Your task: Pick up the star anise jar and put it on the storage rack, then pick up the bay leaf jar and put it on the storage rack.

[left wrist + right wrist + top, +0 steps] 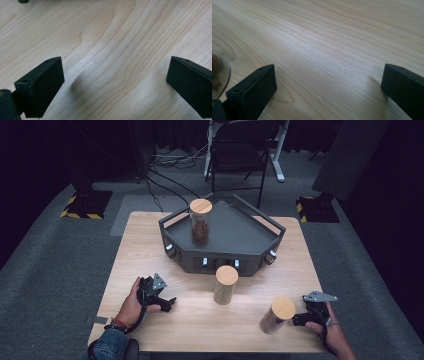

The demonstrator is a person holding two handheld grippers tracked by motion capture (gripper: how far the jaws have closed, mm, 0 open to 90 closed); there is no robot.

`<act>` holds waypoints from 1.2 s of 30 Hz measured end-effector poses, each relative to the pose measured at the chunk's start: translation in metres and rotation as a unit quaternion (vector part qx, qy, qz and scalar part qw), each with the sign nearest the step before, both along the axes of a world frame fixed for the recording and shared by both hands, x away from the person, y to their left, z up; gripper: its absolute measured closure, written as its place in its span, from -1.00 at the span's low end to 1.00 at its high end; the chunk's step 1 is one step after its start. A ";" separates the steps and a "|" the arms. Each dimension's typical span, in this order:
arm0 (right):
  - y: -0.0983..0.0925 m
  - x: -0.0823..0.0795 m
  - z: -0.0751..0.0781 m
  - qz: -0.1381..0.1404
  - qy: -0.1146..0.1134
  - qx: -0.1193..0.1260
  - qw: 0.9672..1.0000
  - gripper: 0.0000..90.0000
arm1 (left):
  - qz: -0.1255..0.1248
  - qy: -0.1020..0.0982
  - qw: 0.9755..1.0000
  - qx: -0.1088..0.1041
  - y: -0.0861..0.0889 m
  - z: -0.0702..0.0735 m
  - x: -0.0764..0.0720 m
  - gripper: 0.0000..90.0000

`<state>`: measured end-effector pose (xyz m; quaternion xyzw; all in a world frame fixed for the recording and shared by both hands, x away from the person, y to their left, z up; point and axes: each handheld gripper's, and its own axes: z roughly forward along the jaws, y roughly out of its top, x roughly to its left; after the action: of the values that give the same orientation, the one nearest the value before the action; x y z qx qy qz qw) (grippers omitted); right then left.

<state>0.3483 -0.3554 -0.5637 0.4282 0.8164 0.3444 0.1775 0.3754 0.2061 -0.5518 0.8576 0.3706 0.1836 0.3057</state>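
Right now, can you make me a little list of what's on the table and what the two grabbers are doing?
table: wooden table
tray: dark tray at the far side
jars: three, each with a wooden lid
jar on tray: holds brown bits
middle jar: stands on the table in front of the tray
right jar: near the right gripper
left gripper: open, nothing between its jaws
right gripper: open, nothing between its jaws
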 end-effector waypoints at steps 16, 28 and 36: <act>0.000 0.000 0.000 0.001 0.000 0.000 1.000 -1.00 | 0.004 0.023 0.999 -0.037 0.013 -0.005 0.003 -1.00; 0.000 0.000 0.000 0.000 0.000 0.000 1.000 -1.00 | 0.000 0.023 0.999 -0.037 0.014 -0.005 0.004 -1.00; 0.000 0.000 0.000 0.000 0.001 0.000 1.000 -1.00 | 0.000 0.023 0.999 -0.037 0.014 -0.005 0.004 -1.00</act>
<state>0.3486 -0.3554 -0.5636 0.4282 0.8166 0.3444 0.1769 0.3790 0.2203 -0.5564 0.8497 0.3840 0.1499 0.3289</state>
